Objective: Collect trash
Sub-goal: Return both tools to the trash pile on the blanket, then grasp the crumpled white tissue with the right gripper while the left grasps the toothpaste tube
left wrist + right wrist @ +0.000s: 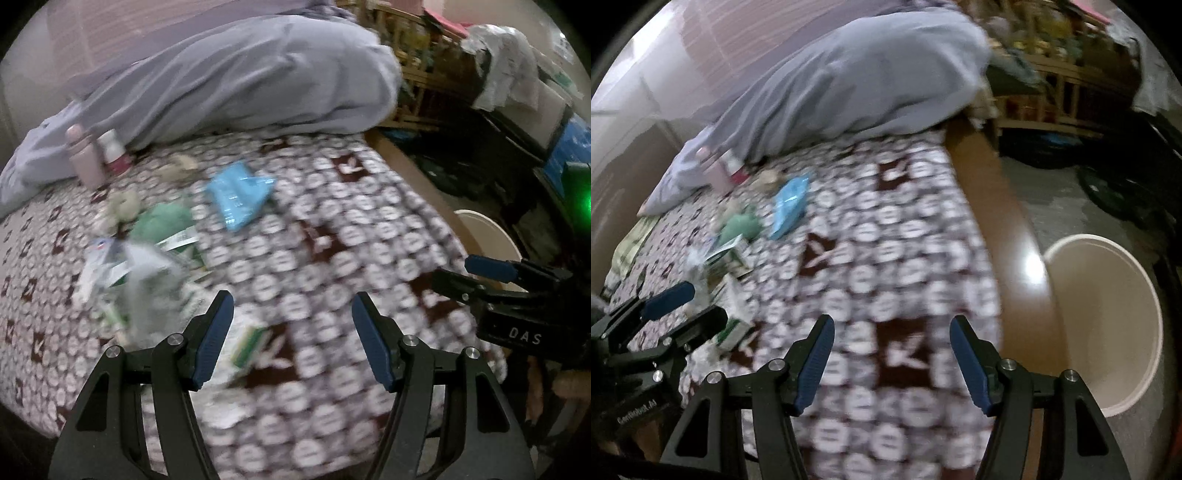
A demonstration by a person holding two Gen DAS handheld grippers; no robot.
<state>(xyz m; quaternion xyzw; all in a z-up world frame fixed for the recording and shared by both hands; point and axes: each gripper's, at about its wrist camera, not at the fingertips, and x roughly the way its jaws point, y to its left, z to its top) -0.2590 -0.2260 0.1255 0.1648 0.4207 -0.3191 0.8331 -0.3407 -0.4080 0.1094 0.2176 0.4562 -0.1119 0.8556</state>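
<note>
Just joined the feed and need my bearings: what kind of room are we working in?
Most likely a lived-in bedroom: a bed with a patterned sheet, a bunched grey duvet, and a cluttered wooden shelf beside it.

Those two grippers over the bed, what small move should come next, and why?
Probably swing the left gripper toward the blue packet: both it and the right gripper are open with nothing between the jaws, trash lies on the bedspread, and the bin waits beside the bed.

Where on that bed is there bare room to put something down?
The patterned bedspread is free between the blue packet and the bed's wooden edge. It is crowded toward the green cloth, boxes and wrappers.
</note>
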